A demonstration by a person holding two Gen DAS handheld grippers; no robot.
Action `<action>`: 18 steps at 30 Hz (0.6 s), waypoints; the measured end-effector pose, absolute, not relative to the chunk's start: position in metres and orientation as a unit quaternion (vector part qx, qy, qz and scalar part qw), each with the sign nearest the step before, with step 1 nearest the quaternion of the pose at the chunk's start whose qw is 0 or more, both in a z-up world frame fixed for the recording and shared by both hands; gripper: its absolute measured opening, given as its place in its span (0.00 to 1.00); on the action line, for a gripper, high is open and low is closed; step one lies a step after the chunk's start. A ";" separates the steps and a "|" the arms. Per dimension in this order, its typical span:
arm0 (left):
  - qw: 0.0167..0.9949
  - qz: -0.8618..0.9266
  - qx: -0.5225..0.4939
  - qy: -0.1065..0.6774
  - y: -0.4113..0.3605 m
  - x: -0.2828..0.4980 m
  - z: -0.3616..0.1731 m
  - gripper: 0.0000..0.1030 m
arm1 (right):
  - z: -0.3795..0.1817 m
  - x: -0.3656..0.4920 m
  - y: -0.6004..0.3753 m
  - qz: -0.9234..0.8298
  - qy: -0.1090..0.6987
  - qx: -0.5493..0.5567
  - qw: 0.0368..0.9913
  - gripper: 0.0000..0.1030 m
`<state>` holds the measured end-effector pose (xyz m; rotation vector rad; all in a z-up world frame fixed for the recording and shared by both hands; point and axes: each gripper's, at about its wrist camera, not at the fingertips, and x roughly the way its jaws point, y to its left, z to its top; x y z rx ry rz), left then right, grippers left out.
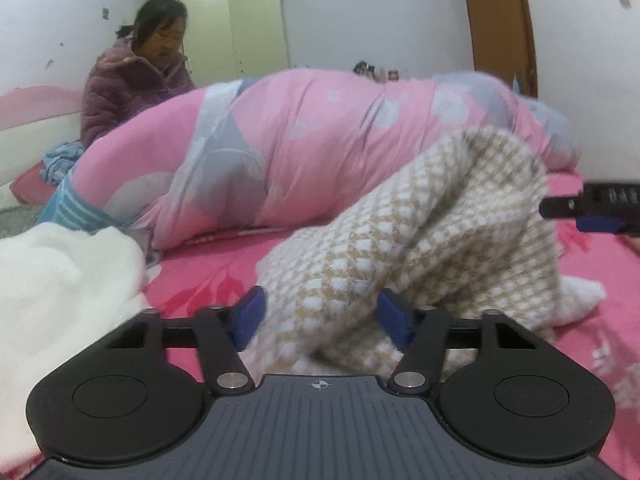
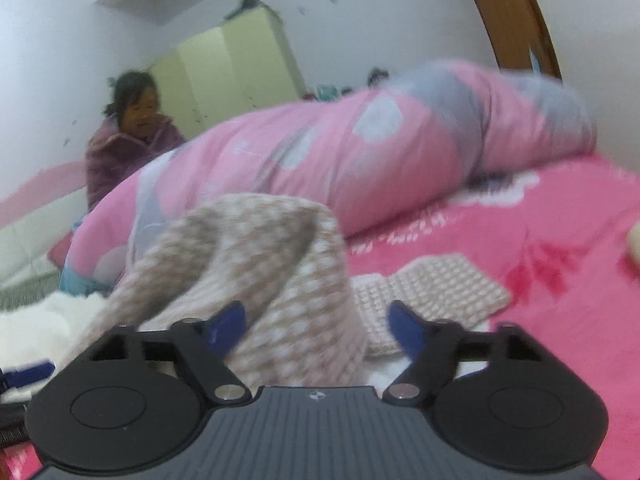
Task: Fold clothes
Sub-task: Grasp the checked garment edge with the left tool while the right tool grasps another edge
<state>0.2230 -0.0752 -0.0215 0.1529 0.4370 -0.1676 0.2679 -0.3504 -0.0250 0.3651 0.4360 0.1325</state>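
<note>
— Where is the sweater (image 1: 420,232)?

— On the bed (image 1: 208,276), near the front edge, all bunched up. It is beige with little white squares. Part of it stands up in a hump, and one part lies flat on the pink sheet toward the right side.

— What is the left gripper (image 1: 320,316) doing?

— Its blue fingers (image 1: 250,316) are about half open, with a fold of the sweater between them. The cloth touches both fingers, but the picture is blurry — I cannot tell if they pinch it.

— And the right gripper (image 2: 316,328)?

— It is open wider. The sweater hump sits against its left finger (image 2: 226,328). The other finger is apart from the hump, over the flat part.

— What else is on the bed?

— A big pink and grey quilt (image 1: 312,140) rolled up across the back. A white fluffy blanket (image 1: 60,280) lies at the left front corner. A person (image 1: 136,80) in a purple coat sits at the far left edge.
</note>
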 end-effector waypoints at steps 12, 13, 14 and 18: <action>0.973 -0.060 -0.006 0.221 -0.055 0.210 -0.024 0.04 | -0.010 0.272 -0.337 0.093 0.170 0.173 0.966 0.09; 0.973 -0.060 -0.012 0.221 -0.052 0.206 -0.023 0.04 | -0.004 0.267 -0.333 0.098 0.162 0.167 0.968 0.09; 0.973 -0.061 -0.018 0.221 -0.048 0.202 -0.021 0.03 | 0.002 0.262 -0.328 0.104 0.153 0.159 0.970 0.09; 0.973 -0.061 -0.038 0.220 -0.035 0.186 -0.019 0.02 | 0.029 0.243 -0.306 0.118 0.124 0.125 0.977 0.09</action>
